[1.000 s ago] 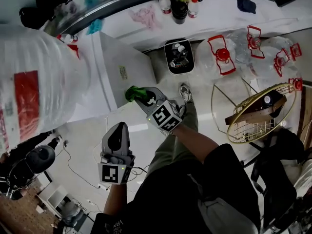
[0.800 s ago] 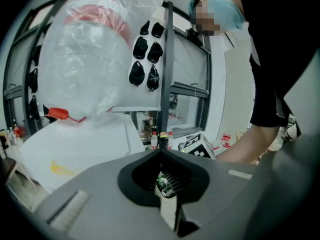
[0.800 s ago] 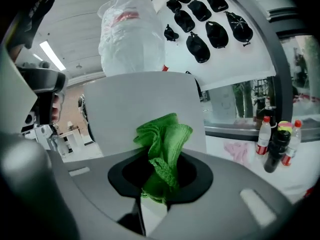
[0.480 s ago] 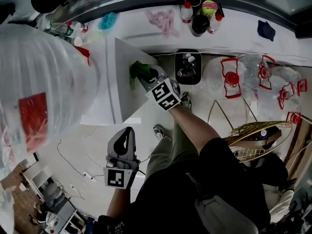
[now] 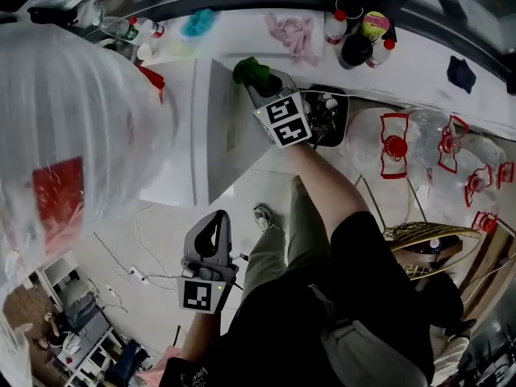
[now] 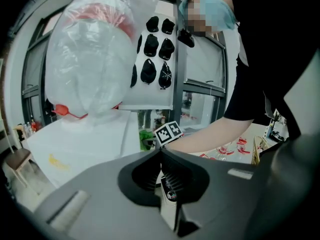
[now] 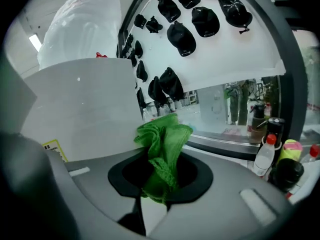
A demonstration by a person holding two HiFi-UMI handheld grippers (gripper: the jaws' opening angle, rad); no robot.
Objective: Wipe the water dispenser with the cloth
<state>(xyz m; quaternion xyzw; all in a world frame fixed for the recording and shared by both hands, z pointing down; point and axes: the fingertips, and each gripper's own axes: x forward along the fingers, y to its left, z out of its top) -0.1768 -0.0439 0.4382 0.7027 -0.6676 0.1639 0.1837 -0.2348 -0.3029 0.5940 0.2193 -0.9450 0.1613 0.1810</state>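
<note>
Head view: at upper centre the right gripper (image 5: 264, 85) has its jaws clamped on a bunched green cloth (image 5: 251, 71), right at the top corner of the white water dispenser (image 5: 222, 143) side panel. Lower centre, the left gripper (image 5: 211, 236) hangs with its jaws together, nothing between them.

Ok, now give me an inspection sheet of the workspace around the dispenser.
Surface: dispenser side is white with one small label; no stains made out.
Job's things: green cloth at the side's far top corner; contact unclear.
Clutter: empty jugs on the floor; bottles and a pink rag on the ledge.
Grippers: right gripper tongs shut on the cloth; left gripper tongs shut and empty, held low, away from the dispenser.
Cables: thin cable loose on the floor.
Surroundings: wrapped bottle atop the dispenser; caps on a wall board.
</note>
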